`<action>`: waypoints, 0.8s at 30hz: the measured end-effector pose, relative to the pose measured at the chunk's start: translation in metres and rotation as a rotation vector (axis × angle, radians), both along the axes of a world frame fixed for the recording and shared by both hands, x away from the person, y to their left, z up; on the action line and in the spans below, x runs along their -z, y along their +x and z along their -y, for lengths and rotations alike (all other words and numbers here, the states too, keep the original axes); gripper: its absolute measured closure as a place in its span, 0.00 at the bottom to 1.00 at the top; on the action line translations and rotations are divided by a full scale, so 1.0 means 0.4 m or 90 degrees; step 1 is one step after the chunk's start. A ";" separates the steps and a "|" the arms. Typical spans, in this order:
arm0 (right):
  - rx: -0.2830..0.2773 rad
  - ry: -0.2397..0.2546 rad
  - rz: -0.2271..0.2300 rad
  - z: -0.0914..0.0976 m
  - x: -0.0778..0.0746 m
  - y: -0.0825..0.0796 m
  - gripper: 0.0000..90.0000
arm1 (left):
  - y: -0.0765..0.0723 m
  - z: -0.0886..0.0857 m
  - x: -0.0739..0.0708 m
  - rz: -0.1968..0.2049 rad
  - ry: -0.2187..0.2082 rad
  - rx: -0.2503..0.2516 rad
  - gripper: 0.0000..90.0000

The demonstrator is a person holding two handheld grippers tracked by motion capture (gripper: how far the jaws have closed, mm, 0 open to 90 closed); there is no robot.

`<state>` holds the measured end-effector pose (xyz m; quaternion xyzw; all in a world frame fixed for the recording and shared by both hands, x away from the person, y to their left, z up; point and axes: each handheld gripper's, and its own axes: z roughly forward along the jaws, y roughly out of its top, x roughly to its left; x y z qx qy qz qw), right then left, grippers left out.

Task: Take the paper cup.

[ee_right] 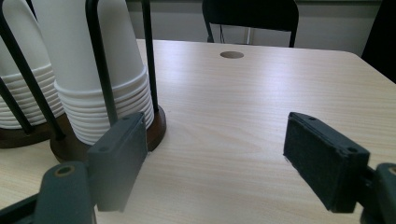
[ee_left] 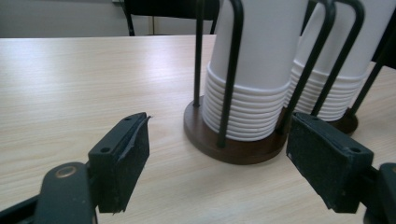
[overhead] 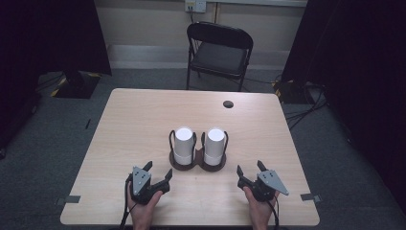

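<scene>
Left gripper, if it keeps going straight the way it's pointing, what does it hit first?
Probably the dark wooden base of the nearer stack of white cups. The left gripper stands open with bare table between jaws and base.

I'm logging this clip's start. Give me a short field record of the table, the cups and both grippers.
table: light wooden table, round hole near far edge
holder: dark double cup holder with black wire loops, mid-table
cups: two stacks of white paper cups, upside down
left gripper: open, nothing held, short of holder
right gripper: open, nothing held
behind: black folding chair
</scene>
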<state>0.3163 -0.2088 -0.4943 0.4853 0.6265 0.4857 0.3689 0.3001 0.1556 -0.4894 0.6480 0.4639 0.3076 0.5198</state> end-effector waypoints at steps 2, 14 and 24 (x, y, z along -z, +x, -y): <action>0.000 -0.001 -0.001 0.000 0.000 0.001 0.24 | -0.001 0.007 -0.006 0.002 0.001 0.004 0.24; 0.004 -0.009 -0.002 -0.003 0.000 0.000 0.25 | 0.009 0.045 -0.062 0.023 -0.003 0.060 0.27; 0.009 -0.003 0.003 -0.002 0.000 -0.001 0.28 | 0.019 0.092 -0.102 0.039 0.006 0.102 0.28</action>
